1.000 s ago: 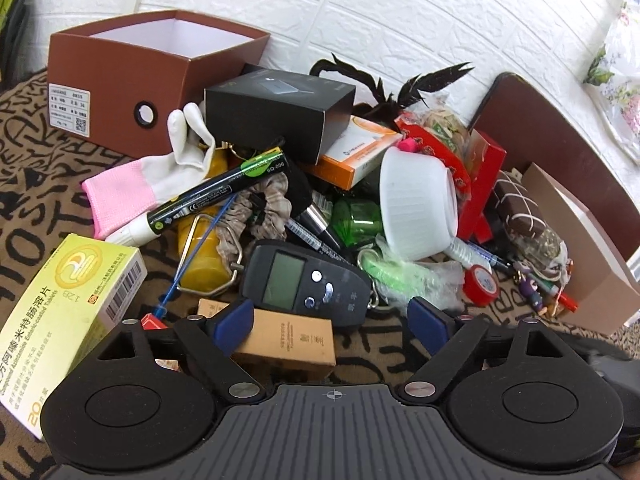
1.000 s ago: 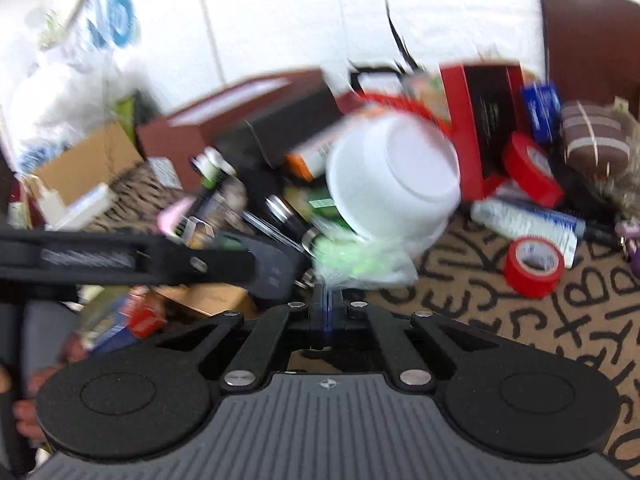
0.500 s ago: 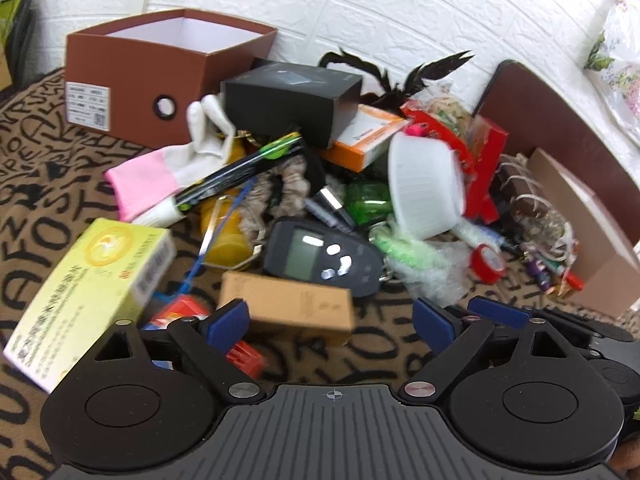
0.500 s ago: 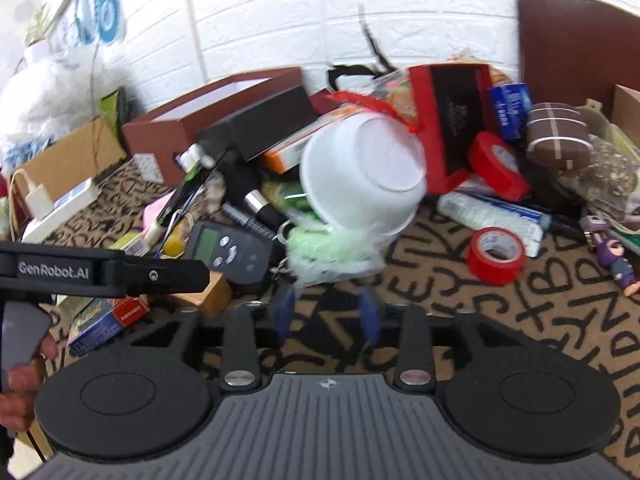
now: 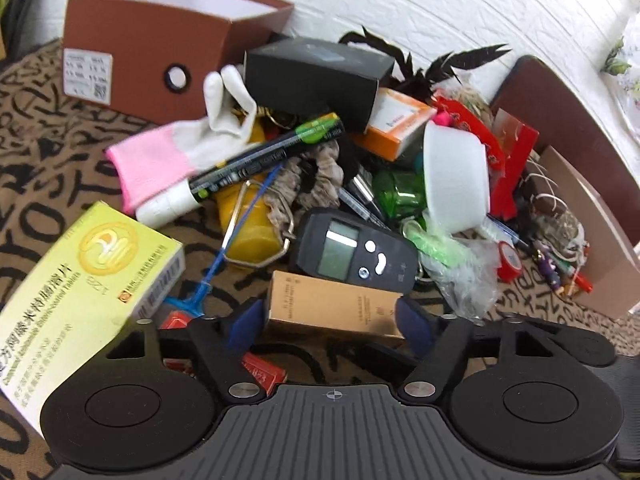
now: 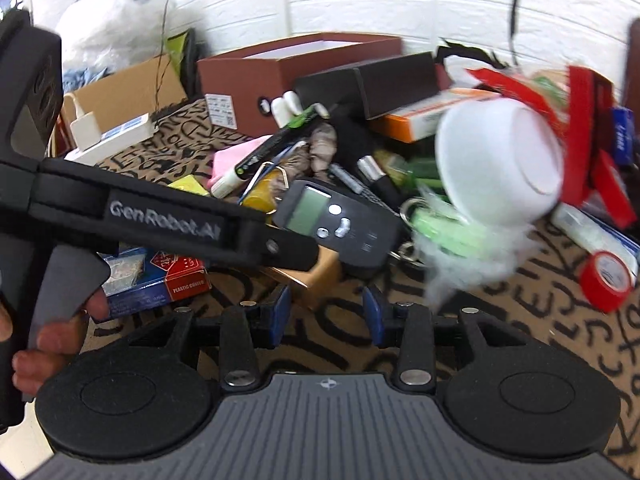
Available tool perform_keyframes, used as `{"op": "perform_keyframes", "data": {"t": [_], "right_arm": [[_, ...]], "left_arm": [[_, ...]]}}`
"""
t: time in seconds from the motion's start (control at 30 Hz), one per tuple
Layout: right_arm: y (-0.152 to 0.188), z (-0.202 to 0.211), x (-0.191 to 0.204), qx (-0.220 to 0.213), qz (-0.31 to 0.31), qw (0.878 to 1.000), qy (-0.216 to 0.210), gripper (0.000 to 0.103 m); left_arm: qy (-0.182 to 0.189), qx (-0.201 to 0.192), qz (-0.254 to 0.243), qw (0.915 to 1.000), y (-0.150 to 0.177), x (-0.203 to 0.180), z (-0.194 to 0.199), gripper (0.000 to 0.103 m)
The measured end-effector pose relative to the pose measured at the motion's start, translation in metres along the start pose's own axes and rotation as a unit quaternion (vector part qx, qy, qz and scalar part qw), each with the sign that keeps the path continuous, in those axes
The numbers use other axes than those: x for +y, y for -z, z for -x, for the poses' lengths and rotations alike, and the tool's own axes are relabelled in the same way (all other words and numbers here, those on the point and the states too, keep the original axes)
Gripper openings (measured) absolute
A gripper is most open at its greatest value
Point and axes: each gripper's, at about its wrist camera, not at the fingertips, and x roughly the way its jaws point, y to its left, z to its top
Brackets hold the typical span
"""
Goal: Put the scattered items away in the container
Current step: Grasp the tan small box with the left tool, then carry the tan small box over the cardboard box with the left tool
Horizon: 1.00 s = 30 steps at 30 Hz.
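Observation:
A heap of items lies on a patterned cloth in front of an open brown box [image 5: 160, 48], which also shows in the right wrist view [image 6: 288, 72]. My left gripper [image 5: 332, 320] is open, its blue pads on either side of a small tan carton [image 5: 336, 304] without clamping it. Behind the carton lies a black handheld meter [image 5: 352, 248]. My right gripper [image 6: 326, 314] is open and empty, low over the cloth, just in front of the carton [image 6: 320, 276] and the meter [image 6: 336, 224]. The left gripper's body [image 6: 160, 224] crosses the right view.
Around the carton lie a yellow medicine box [image 5: 80, 276], a pink and white glove [image 5: 180, 152], a marker [image 5: 264, 160], a black box [image 5: 316, 76], a white bowl [image 5: 456, 180], red tape [image 6: 604, 280] and a card box [image 6: 156, 280].
My left gripper has moved forward so the tan carton now sits between its pads. My right gripper has opened wider and swung left toward the carton and meter.

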Motion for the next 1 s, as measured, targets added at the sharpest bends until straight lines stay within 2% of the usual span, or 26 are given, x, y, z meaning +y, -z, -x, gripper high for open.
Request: {"op": "perform_keyframes", "data": {"t": [0.1, 0.2, 0.4, 0.63, 0.8, 1.0], "right_arm": [[-0.001, -0.005, 0.003, 0.002, 0.004, 1.0, -0.005, 0.045], [0.001, -0.001, 0.003, 0.005, 0.011, 1.0, 0.006, 0.044], [0.017, 0.026, -0.017, 0.014, -0.022, 0.999, 0.028, 0.044], [0.048, 0.075, -0.043, 0.019, -0.072, 0.994, 0.075, 0.045], [0.061, 0.087, -0.062, 0.017, -0.104, 0.99, 0.091, 0.045], [0.063, 0.085, -0.067, 0.011, -0.112, 0.99, 0.085, 0.045]], "left_arm": [[-0.006, 0.002, -0.013, 0.9999, 0.001, -0.006, -0.002, 0.082], [0.004, 0.01, -0.034, 0.9994, 0.004, -0.017, -0.002, 0.081], [0.049, 0.038, -0.072, 0.9955, 0.019, -0.054, -0.011, 0.082], [0.095, 0.067, -0.12, 0.9859, 0.038, -0.106, -0.026, 0.085], [0.092, 0.068, -0.119, 0.9863, 0.039, -0.117, -0.032, 0.088], [0.082, 0.076, -0.137, 0.9842, 0.041, -0.126, -0.034, 0.084]]}}
